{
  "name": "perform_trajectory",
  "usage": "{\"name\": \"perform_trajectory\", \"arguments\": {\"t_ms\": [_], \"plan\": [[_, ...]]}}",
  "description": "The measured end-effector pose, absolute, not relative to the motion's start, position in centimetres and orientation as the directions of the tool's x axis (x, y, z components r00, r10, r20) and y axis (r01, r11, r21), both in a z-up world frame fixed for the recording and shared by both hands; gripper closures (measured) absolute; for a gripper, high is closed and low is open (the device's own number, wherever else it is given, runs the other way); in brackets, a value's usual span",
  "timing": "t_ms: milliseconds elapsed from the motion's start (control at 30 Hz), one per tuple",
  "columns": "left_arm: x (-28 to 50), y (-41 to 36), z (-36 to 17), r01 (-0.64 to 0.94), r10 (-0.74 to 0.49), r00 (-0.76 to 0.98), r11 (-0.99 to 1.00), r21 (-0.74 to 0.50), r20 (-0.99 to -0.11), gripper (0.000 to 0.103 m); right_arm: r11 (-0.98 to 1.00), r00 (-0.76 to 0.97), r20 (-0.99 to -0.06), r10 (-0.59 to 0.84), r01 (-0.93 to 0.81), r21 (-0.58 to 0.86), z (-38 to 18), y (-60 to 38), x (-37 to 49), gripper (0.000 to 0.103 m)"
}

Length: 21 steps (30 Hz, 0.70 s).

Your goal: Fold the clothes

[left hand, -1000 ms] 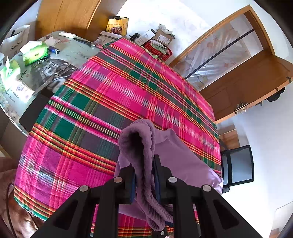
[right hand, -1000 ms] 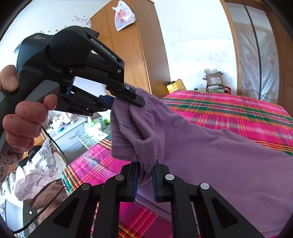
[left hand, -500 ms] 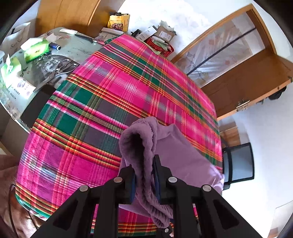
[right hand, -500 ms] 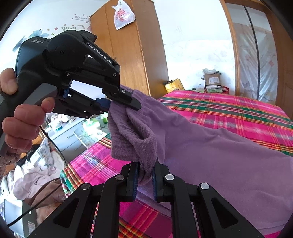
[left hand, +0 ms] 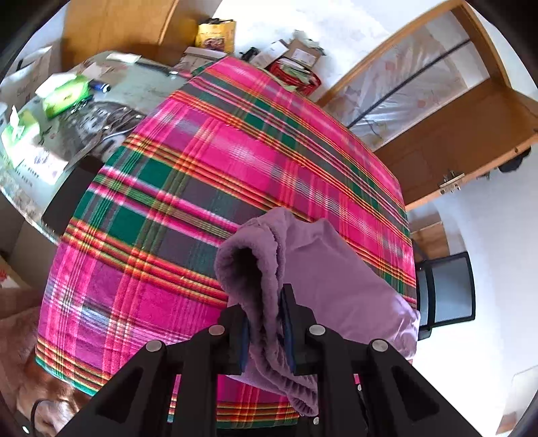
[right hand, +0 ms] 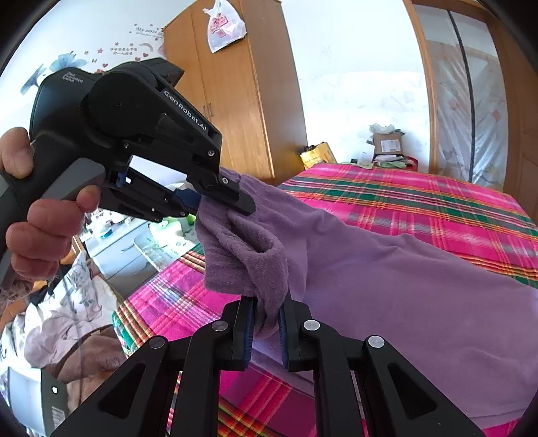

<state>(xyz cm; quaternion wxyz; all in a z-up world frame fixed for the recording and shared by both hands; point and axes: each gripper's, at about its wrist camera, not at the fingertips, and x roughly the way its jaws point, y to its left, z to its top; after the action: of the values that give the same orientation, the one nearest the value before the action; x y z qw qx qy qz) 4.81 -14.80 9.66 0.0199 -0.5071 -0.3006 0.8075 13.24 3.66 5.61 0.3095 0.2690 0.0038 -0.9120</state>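
1. Purple fleece garment (right hand: 386,289), soft and napped, with a rolled hem edge. One end is lifted clear of the bed and bunched into thick folds; the rest trails down and lies spread across the bed's near right part (left hand: 339,279).
2. Left claw (left hand: 264,327), black, two fingers with blue pads. Closed to a narrow gap on the garment's rolled edge, fabric pressed between the pads and hanging below them. From the right wrist view it (right hand: 232,201) enters from the left, pinching the top of the bunched end.
3. Right claw (right hand: 267,327), black, same build. Clamped narrowly on a fold of the garment just beneath the left claw's hold; the two grips sit close together on the same bunched end.
4. Person's hand (right hand: 37,218), wrapped round the left claw's grey and black handle, one finger lying on the trigger.
5. Bed cover (left hand: 175,188), plaid in pink, green and grey with orange lines, spread flat over the bed under the garment.
6. Cluttered glass-topped bench (left hand: 101,101) beside the bed's left edge, bearing green tissue packs (left hand: 65,92) and papers.
7. Wooden wardrobe (right hand: 235,94) against the wall, a white plastic bag (right hand: 223,28) hanging on its front.
8. Black chair (left hand: 449,289) past the bed's right edge.
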Motion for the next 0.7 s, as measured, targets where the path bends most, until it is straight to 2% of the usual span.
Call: {"name": "perform_trajectory", "arguments": {"t_ms": [700], "plan": [[0.3, -8.6, 9.6, 0.172, 0.378, -0.45, -0.852, -0.494, -0.809, 0.086, -0.858, -0.723, -0.469, -0.507, 0.472, 0.2, 5.3, 8.5, 12.9, 0.09]]}}
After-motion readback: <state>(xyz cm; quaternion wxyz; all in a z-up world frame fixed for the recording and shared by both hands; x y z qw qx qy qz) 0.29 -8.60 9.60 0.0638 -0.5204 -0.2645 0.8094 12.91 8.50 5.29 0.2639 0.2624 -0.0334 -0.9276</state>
